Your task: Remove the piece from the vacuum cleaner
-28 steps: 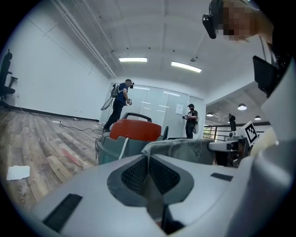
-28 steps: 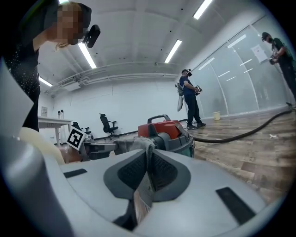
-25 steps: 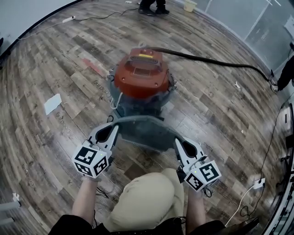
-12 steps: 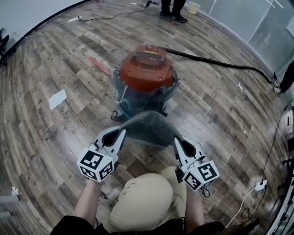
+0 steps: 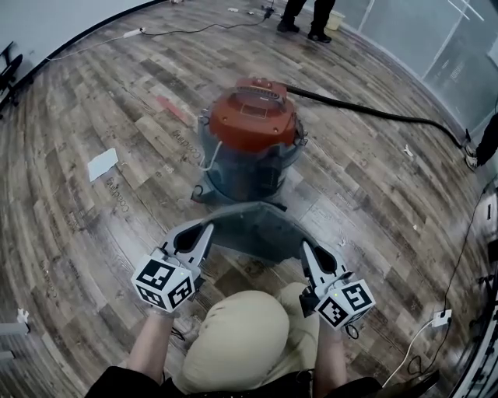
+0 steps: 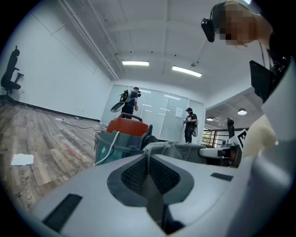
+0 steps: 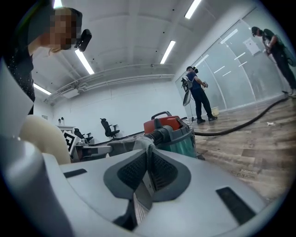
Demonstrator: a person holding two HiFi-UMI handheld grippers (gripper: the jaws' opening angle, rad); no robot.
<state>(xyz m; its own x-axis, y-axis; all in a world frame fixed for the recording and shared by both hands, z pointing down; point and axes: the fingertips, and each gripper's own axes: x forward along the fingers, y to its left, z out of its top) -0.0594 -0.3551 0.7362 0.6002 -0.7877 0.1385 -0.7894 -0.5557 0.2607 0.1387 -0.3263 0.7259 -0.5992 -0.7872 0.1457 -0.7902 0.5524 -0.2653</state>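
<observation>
Left gripper [image 6: 148,156]: its jaws are pressing almost together, and the ribbed pads are pinching the left edge of the grey piece [image 5: 253,227].
Right gripper [image 7: 149,152]: its jaws are likewise nearly closed and are gripping the right edge of the same piece, with a fold of it showing between the pads.
Grey piece: it is hanging stretched between the two grippers, off the floor. It is lying broad and fairly flat, narrower at the far side, and is sitting above the person's knee [image 5: 249,334].
Vacuum cleaner [image 5: 247,167]: it is standing upright on the floor just beyond the piece's far edge. Whether the two are touching cannot be told.
Red lid [image 5: 250,116]: it is sitting on top of the greenish drum, with a carrying handle across it.
Black hose [image 5: 366,111]: it is running from the drum's far side across the floor toward the right.
Wooden floor [image 5: 78,225]: it is carrying a white sheet of paper [image 5: 103,164] left of the vacuum cleaner, well apart from it.
Another person [image 5: 307,15]: only the legs are showing, standing at the far edge of the room.
</observation>
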